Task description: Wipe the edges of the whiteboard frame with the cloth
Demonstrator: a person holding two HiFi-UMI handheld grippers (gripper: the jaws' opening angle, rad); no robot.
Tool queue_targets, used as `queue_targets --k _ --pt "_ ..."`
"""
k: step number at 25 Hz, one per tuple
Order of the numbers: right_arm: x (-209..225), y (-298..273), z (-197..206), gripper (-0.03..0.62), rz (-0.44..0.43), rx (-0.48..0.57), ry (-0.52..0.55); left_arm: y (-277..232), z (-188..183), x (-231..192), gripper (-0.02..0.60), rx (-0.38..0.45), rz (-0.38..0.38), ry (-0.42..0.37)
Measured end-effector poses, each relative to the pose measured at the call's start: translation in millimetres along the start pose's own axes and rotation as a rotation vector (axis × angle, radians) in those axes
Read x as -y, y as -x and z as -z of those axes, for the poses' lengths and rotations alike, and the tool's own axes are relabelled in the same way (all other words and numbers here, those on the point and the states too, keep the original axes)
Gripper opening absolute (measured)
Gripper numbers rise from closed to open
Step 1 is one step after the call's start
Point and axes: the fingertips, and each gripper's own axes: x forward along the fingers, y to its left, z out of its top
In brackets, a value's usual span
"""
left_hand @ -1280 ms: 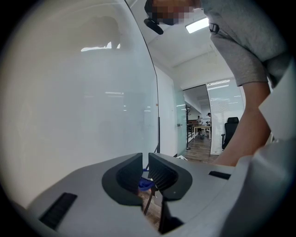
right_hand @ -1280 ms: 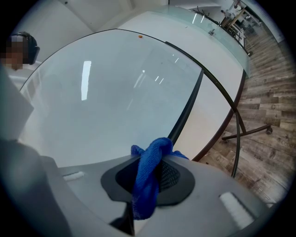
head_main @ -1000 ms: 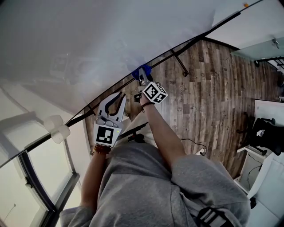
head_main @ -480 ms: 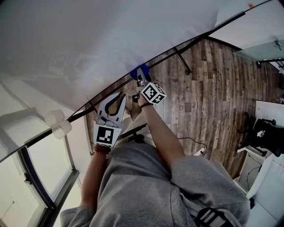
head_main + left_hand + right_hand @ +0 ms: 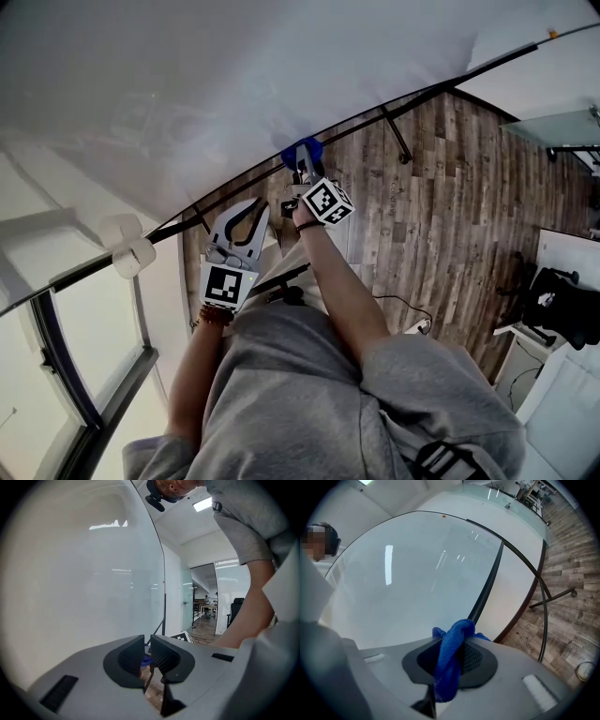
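Right gripper view has the best look at it: the blue cloth (image 5: 449, 667) is bunched up and pinched between the jaws of the right hand-held gripper (image 5: 454, 654), with a wad poking out past the tips. That wad sits right on the dark whiteboard frame (image 5: 488, 579), and as far as I can tell it's touching. From the head view it's on the board's lower edge, with the white board face (image 5: 234, 84) on one side and the wood floor (image 5: 450, 206) far below.

The left hand-held gripper (image 5: 146, 651) hangs just beside it. Its jaws are pressed together with nothing in them, so it isn't doing anything.

Stuff I'd worry about:
- Only a fold of the cloth is clamped. Drag it hard along the frame and the friction could tug it out.
- There's a black strut (image 5: 396, 136) coming off the frame further along. The loose wad could snag there.
- The frame is thin, so a small tilt and you're wiping the board face instead of the edge.
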Motion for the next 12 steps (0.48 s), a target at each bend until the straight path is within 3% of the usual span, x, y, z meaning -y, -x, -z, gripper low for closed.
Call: queue_targets --k 6,12 --pt "-5 2 12 0.058 0.009 0.014 -0.024 16 6 -13 0.046 -0.001 -0.031 0.027" --pt "-12 3 13 0.058 0.027 0.033 -0.031 25 9 -23 0.046 0.011 -0.054 0.006"
